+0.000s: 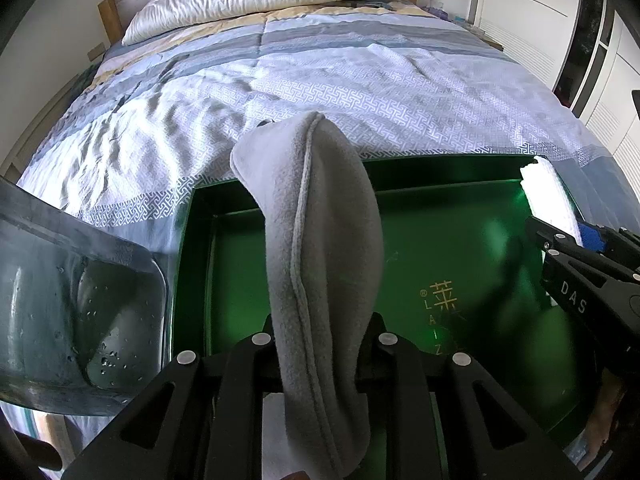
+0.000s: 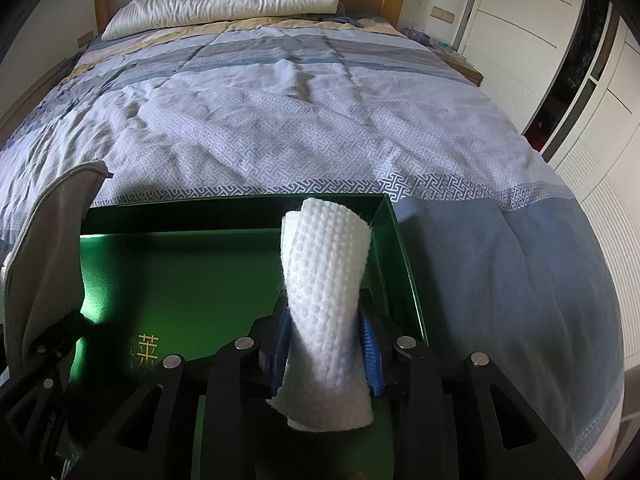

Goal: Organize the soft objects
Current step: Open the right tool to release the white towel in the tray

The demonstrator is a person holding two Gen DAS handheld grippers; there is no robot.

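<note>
Left wrist view: a rolled grey fleece cloth (image 1: 320, 240) is clenched between the jaws of the left gripper (image 1: 320, 332) and stands up from them over the open green box (image 1: 480, 216), which rests on the patterned bedspread (image 1: 360, 92). In the right wrist view, a rolled white waffle cloth (image 2: 326, 292) is seen between the blue pads (image 2: 370, 344) of the right gripper (image 2: 326, 344), near the right wall of the same box. Whether those pads press on the roll cannot be told; the jaws appear only loosely set about it.

Several faults could be expected from here. If the white roll is let go while tilted, it may be unrolled or toppled against the box wall. The grey roll, held high above the box floor, could spring open or fall across the rim if dropped from there. Since both grippers are crowded over one box, a cloth could be snagged or dragged out when either is pulled away. The light box could also be shifted on the soft bedding.
</note>
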